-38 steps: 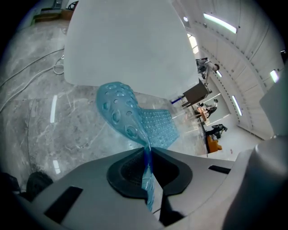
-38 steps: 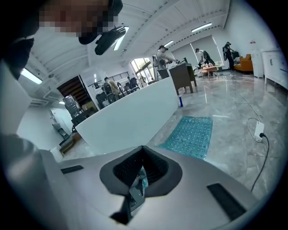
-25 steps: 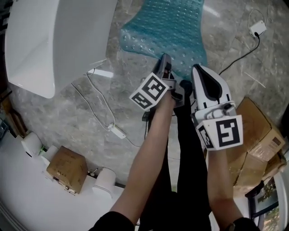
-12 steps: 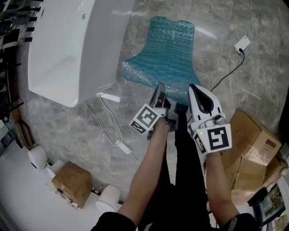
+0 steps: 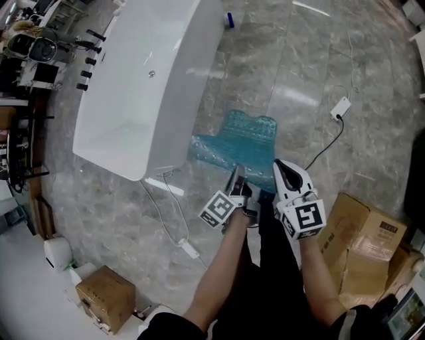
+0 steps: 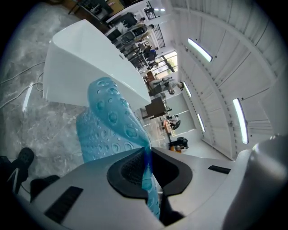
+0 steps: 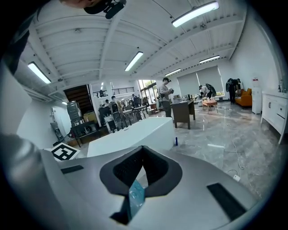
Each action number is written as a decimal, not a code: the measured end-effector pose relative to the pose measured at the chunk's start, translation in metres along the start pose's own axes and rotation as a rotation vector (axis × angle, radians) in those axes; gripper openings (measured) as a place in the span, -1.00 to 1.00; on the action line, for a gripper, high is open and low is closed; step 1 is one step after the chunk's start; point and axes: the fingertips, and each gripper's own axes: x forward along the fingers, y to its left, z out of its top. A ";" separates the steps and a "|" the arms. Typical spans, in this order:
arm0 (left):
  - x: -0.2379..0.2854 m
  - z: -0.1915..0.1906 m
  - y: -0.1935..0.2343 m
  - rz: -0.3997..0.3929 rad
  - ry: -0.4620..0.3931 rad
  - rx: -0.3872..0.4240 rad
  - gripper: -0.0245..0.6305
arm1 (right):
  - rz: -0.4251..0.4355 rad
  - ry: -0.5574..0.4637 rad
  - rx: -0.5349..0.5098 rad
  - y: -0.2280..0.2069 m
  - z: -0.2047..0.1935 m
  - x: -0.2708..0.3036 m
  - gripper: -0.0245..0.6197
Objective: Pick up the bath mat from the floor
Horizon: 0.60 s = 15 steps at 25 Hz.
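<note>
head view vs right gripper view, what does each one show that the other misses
Only the head view: the bath mat's full spread and the cardboard boxes. Only the right gripper view: ceiling lights and people at desks far off. Both: the white bathtub, and the right tongs shut on the mat's edge.

— We wear black short sleeves and black trousers.
— Our left gripper and right gripper show pale shells, black ridged pads, and cubes with black-and-white square markers.
</note>
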 end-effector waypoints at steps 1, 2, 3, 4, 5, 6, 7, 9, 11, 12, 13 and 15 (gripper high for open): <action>-0.008 0.003 -0.010 -0.010 -0.010 -0.009 -0.84 | 0.002 -0.004 -0.004 0.004 0.008 -0.005 -0.89; -0.017 0.004 -0.019 -0.019 -0.017 -0.017 -0.84 | 0.004 -0.007 -0.008 0.009 0.016 -0.010 -0.89; -0.026 0.006 -0.028 -0.029 -0.024 -0.024 -0.84 | 0.007 -0.009 -0.013 0.013 0.023 -0.015 -0.89; -0.034 0.007 -0.036 -0.041 -0.027 -0.028 -0.84 | 0.010 -0.011 -0.022 0.017 0.031 -0.019 -0.89; -0.041 0.008 -0.044 -0.054 -0.028 -0.028 -0.84 | 0.012 -0.013 -0.032 0.020 0.039 -0.021 -0.89; -0.047 0.010 -0.053 -0.067 -0.025 -0.024 -0.84 | 0.014 -0.017 -0.043 0.022 0.047 -0.024 -0.89; -0.052 0.012 -0.060 -0.080 -0.022 -0.022 -0.84 | 0.015 -0.021 -0.054 0.024 0.055 -0.026 -0.89; -0.060 0.019 -0.077 -0.112 -0.027 -0.037 -0.84 | 0.012 -0.037 -0.071 0.027 0.069 -0.032 -0.89; -0.064 0.033 -0.099 -0.152 -0.046 -0.045 -0.84 | 0.000 -0.064 -0.085 0.031 0.085 -0.037 -0.89; -0.066 0.040 -0.110 -0.173 -0.054 -0.040 -0.84 | -0.007 -0.080 -0.091 0.034 0.094 -0.040 -0.89; -0.069 0.048 -0.122 -0.193 -0.060 -0.032 -0.84 | -0.013 -0.093 -0.093 0.039 0.101 -0.043 -0.89; -0.079 0.062 -0.143 -0.233 -0.069 -0.009 -0.84 | -0.019 -0.111 -0.097 0.050 0.116 -0.050 -0.89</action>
